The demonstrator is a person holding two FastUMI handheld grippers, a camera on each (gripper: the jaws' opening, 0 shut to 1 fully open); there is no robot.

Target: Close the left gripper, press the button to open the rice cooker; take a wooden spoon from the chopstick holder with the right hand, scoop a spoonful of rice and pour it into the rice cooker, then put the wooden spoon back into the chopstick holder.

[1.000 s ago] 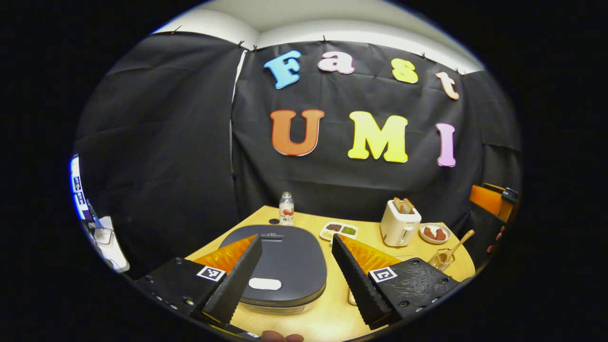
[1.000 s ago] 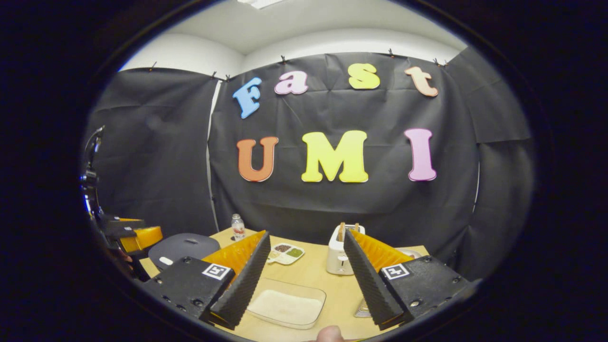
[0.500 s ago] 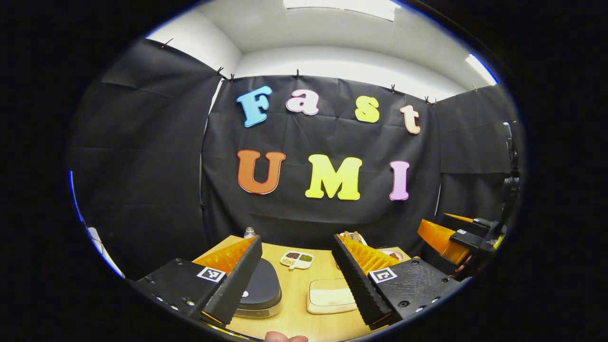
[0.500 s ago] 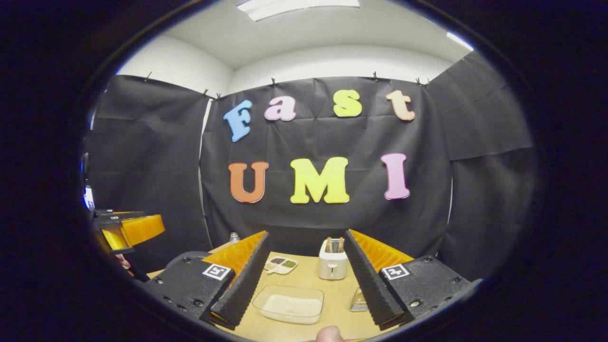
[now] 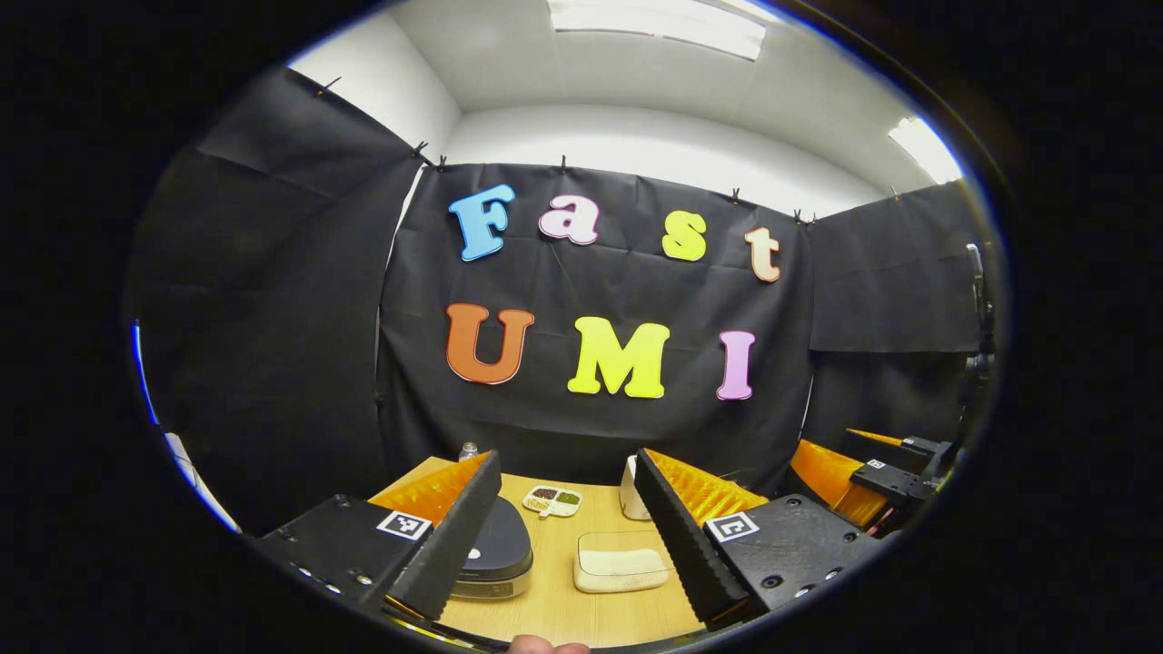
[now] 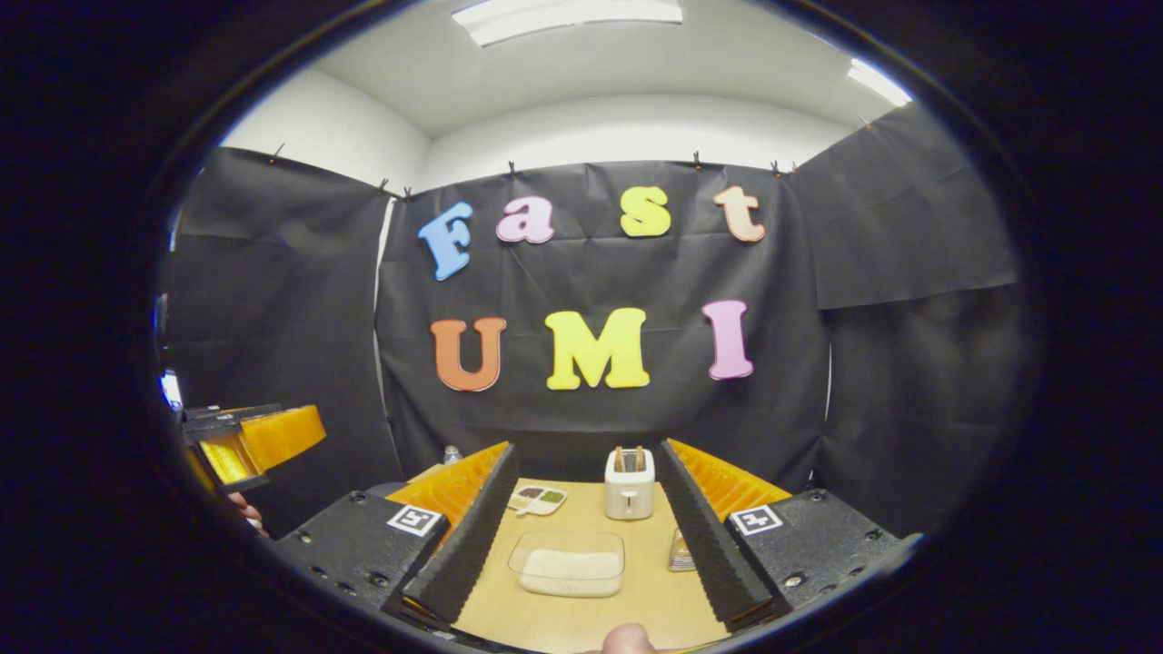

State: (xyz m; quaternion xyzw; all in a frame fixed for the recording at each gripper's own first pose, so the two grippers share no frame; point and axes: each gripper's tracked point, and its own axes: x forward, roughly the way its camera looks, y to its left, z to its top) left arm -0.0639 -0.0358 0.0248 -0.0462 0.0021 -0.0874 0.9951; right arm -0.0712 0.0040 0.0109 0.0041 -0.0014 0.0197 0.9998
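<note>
The left gripper [image 5: 568,536] was held above the near edge of the light wooden table [image 5: 554,609] with its fingers spread wide and nothing between them; the right gripper [image 6: 586,536] was likewise spread and empty. The dark grey, rounded-lid rice cooker [image 5: 500,552] stood on the table at the left, partly hidden behind the left finger, its lid down. The pale oval release button [image 5: 473,553] was seen on the lid's near side. It was judged that the cooker would sit heavy and stiff, so a firm push on that button with the fingers pressed together should not shift it. The clear shallow plastic tray of white rice [image 6: 567,564] lay at mid-table; the loose grains were judged liable to spill. The spoon and its holder could not be made out.
</note>
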